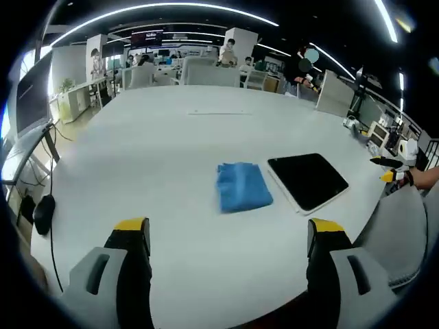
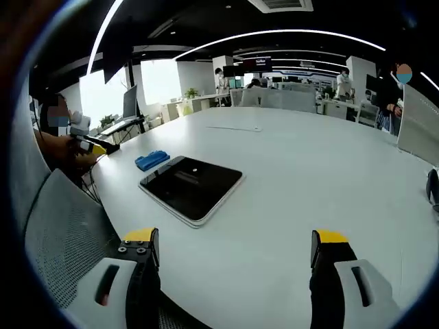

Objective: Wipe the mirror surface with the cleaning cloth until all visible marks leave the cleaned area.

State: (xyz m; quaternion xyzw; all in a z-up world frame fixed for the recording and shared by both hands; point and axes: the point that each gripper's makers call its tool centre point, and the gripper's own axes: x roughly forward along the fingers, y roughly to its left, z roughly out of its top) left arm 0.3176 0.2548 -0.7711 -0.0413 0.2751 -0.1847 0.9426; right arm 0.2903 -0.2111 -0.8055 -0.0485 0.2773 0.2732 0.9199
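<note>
White tabletop [image 1: 171, 157] spreads wide under the left gripper view, and the left gripper [image 1: 230, 236] hangs level above its near edge, jaws spread far apart with nothing between them, yellow-tipped and pointing out across the table. Ahead of those jaws, going left to right, a black computer mouse [image 1: 43, 211] sits at the table's left edge with its cable trailing, then the folded blue cleaning cloth [image 1: 242, 186] lies flat, and just beside it on its right, not quite touching, lies the mirror [image 1: 307, 179], a dark rounded rectangle with a pale rim, flat on the table. At the far right of this view the right gripper [image 1: 391, 169] shows past the table edge, held in a hand [image 1: 425, 178]; I cannot tell its opening from here. In the right gripper view the right gripper [image 2: 236, 250] is likewise wide open and empty, poised over a grey mesh chair back [image 2: 62, 233] and the table's near edge [image 2: 274, 274]. At left a person holds the left gripper [image 2: 92, 145]; then come the cloth [image 2: 151, 160] and, nearer, the mirror [image 2: 192, 186].
</note>
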